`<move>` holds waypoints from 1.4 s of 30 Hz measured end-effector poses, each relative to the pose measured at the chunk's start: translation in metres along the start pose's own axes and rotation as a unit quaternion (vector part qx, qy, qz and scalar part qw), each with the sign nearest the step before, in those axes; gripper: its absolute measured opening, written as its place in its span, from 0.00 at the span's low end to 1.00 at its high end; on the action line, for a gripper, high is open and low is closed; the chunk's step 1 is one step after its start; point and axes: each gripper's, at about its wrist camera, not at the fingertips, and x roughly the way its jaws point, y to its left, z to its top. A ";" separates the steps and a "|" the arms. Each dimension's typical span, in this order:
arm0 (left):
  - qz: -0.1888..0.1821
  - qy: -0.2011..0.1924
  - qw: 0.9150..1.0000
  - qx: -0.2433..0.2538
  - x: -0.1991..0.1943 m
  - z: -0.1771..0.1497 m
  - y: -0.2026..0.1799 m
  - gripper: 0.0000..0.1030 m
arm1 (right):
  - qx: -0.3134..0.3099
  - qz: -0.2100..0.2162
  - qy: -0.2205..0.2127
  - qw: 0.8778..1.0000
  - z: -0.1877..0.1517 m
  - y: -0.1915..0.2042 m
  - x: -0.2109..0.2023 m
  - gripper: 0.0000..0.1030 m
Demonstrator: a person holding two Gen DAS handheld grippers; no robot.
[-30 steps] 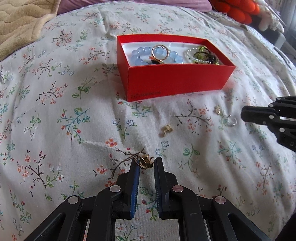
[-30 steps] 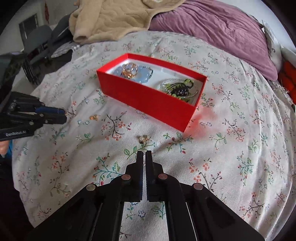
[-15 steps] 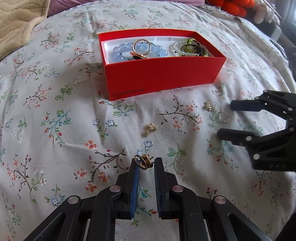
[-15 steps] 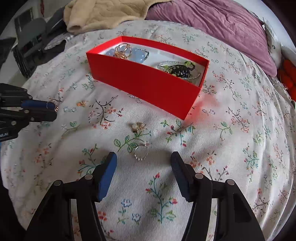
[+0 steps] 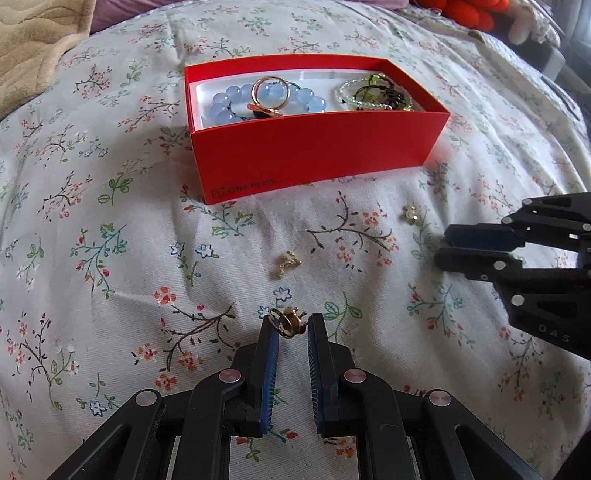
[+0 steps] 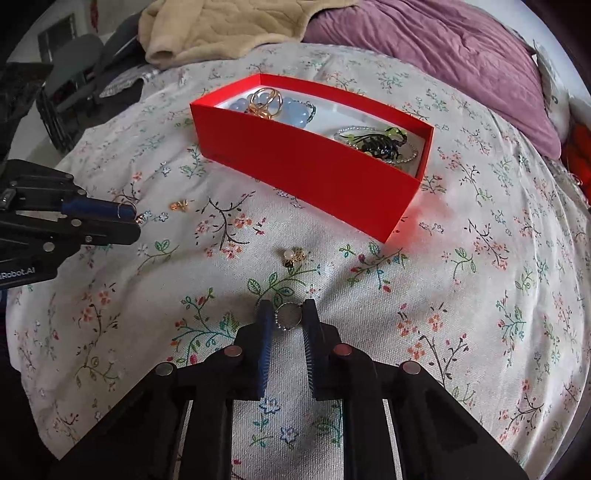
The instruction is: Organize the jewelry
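A red box [image 5: 317,155] [image 6: 306,170] on the floral bedspread holds a blue bead bracelet [image 5: 229,105], a gold ring [image 5: 269,94] and a green and black beaded piece [image 5: 376,92]. My left gripper [image 5: 289,326] is shut on a small gold ring [image 5: 286,322] just above the cloth; it also shows in the right wrist view [image 6: 127,218]. My right gripper [image 6: 289,316] is shut on a silver ring [image 6: 289,315] on the cloth; it shows in the left wrist view [image 5: 443,245]. A gold charm [image 5: 286,262] [image 6: 180,205] and a pearl earring [image 5: 410,213] [image 6: 293,256] lie loose.
A beige blanket [image 6: 221,26] and a purple pillow [image 6: 443,55] lie beyond the box. Orange and white soft toys [image 5: 476,14] sit at the far right edge of the bed. Dark furniture [image 6: 66,81] stands off the bed's left side.
My right gripper opened wide, came down over the silver ring and closed on it. My left gripper kept hold of the gold ring and moved a little nearer the box.
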 end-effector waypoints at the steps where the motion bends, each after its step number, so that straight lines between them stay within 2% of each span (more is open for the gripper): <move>1: 0.000 -0.001 1.000 -0.001 -0.001 0.000 0.000 0.11 | 0.001 0.001 0.000 1.000 0.000 0.000 -0.002 0.16; 10: 0.005 -0.027 1.000 -0.012 -0.015 0.012 0.005 0.11 | 0.023 0.002 -0.027 0.999 0.007 -0.010 -0.029 0.16; 22: -0.003 -0.077 0.996 -0.051 -0.032 0.047 0.010 0.11 | 0.057 0.003 -0.068 0.996 0.042 -0.019 -0.057 0.17; 32: -0.005 -0.104 0.990 -0.097 -0.027 0.076 0.014 0.11 | 0.101 -0.003 -0.071 0.992 0.067 -0.036 -0.056 0.17; 42: 0.021 -0.104 0.988 -0.114 -0.003 0.096 0.019 0.11 | 0.141 -0.002 -0.067 0.988 0.083 -0.055 -0.035 0.17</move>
